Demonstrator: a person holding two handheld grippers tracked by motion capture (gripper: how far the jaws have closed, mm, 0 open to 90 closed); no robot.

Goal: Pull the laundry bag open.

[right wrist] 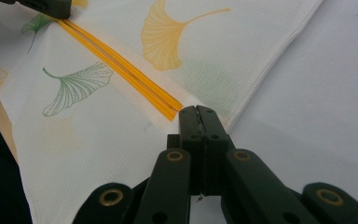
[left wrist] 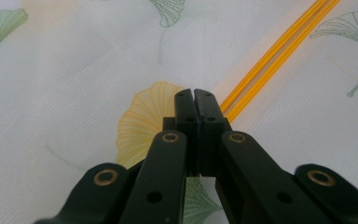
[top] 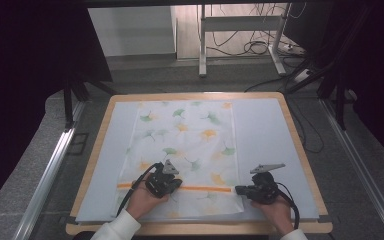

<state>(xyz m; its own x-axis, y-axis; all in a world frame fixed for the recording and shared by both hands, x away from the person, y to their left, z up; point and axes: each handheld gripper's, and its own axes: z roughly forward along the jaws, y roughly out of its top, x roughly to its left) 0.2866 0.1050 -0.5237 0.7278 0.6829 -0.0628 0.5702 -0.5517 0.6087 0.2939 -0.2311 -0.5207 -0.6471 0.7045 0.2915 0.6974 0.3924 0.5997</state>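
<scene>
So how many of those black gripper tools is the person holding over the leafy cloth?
2. The left gripper sits on the cloth by its orange stripe; the right gripper is at the cloth's right edge, at the stripe's end.

One leaf-print cloth point(top: 185, 150); two grippers point(top: 164, 183) point(top: 254, 191); one table point(top: 300, 135)

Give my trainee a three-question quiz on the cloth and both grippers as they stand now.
1. True or false: the left gripper is open wide.
2. What colour is the double stripe across the leaf-print cloth?
3. The right gripper sits at the cloth's: A) far edge B) right edge near the stripe's end C) centre.

Key:
1. False; its jaws are shut together in the left gripper view.
2. Orange.
3. B.
</scene>
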